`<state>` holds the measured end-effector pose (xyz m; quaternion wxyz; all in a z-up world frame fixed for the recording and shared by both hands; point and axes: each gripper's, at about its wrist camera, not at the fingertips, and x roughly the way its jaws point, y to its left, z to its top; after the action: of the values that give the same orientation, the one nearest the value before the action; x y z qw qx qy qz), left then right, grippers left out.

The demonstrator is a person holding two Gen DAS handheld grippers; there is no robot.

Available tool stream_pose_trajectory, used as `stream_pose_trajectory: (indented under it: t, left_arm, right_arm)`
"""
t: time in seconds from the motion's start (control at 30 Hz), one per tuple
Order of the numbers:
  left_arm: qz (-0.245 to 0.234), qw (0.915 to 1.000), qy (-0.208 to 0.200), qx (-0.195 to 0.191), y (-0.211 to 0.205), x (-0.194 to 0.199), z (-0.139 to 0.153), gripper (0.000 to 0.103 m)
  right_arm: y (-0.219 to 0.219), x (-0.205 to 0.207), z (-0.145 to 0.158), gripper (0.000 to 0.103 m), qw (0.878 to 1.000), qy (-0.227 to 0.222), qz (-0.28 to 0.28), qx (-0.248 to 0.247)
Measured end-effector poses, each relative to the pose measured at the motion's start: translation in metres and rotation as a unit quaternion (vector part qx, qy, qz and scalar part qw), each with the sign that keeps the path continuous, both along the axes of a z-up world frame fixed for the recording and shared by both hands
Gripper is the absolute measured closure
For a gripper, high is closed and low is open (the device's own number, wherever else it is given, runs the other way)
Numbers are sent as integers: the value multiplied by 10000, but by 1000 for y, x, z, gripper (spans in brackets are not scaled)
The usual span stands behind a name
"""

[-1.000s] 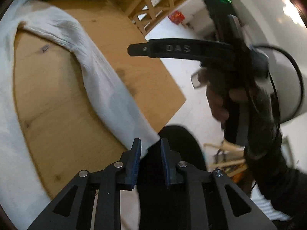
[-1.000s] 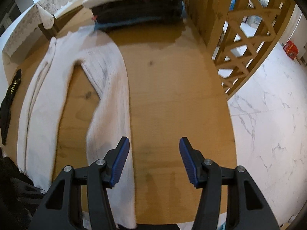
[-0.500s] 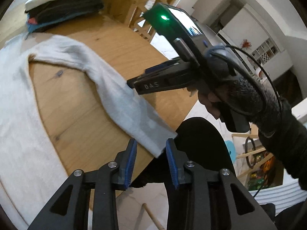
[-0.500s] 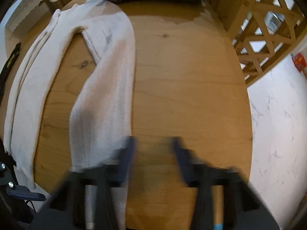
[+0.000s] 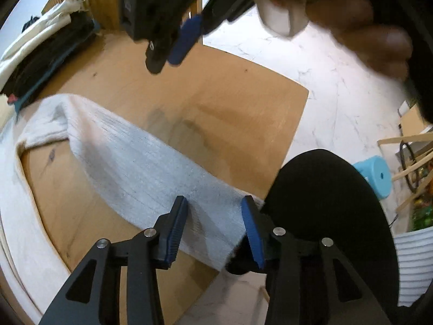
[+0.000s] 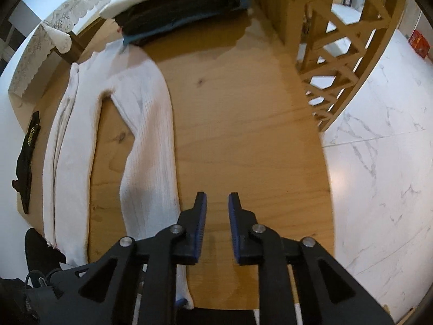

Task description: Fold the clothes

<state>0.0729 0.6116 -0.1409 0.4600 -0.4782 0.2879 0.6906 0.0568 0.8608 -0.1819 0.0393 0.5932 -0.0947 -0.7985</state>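
Left gripper [image 5: 213, 226] jaws now opened wide around the pale trousers [image 5: 140, 173] hem; right gripper [image 6: 215, 216] narrowed, empty, so a grab seems set up.

A: How is the left gripper [image 5: 213, 222] set?
B: Jaws spread wide, pointing down.
A: The right gripper [image 6: 217, 211]?
B: Jaws parted by a narrow gap. In the left wrist view it hangs overhead, a blurred hand [image 5: 360, 19] wrapped around it.

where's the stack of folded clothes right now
In the right wrist view the stack of folded clothes sits at the table's far end, just beyond the white trousers.
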Motion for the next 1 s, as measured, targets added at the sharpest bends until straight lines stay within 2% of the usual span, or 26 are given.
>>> stream_pose_trajectory:
  t: [0.07,0.1,0.13,0.17,0.2,0.27,0.33,0.43,0.53,0.67,0.73,0.8,1.0]
  left_arm:
    - [-39,9999,-72,143,-2,-4,0,72]
    - [34,9993,-266,247,-4,-10,1,91]
    - [175,9968,-665,405,-9,-19,2,96]
    - [423,9886,-1235,754,-19,-30,7,96]
    - [715,9730,-1850,1182,-32,-41,15,97]
    - [986,9506,-2312,1823,-55,-52,40,100]
    - [1096,9331,-2349,2492,-86,-59,77,100]
    - [1284,9149,-2188,3139,-127,-69,116,100]
    - [1454,9104,-2042,3290,-158,-76,125,100]
    - [1729,9027,-2122,3320,-171,-83,109,100]
    - [1863,8947,-2182,3424,-176,-90,107,100]
    - [1919,8909,-2166,3501,-184,-92,107,100]
    - [1924,8788,-2180,3784,-213,-75,117,100]
  right_arm:
    - [2,-2,5,81,10000,45,-25,6]
    - [3,-6,7,81,10000,62,-36,11]
    - [3,-10,9,81,10000,78,-48,15]
    - [3,-15,11,80,9999,99,-55,23]
    - [3,-22,12,77,9999,123,-58,34]
    - [-4,-41,16,68,9998,194,32,20]
    - [-14,-64,18,63,9996,253,150,-36]
    - [-38,-106,13,62,9990,239,313,-214]
    - [-67,-152,-2,62,9989,34,393,-271]
    - [-104,-209,-21,62,9980,-238,492,-311]
    - [-118,-222,-27,62,9978,-338,578,-5]
    - [-131,-233,-32,62,9961,-445,688,315]
    - [-145,-247,-52,62,9917,-826,733,663]
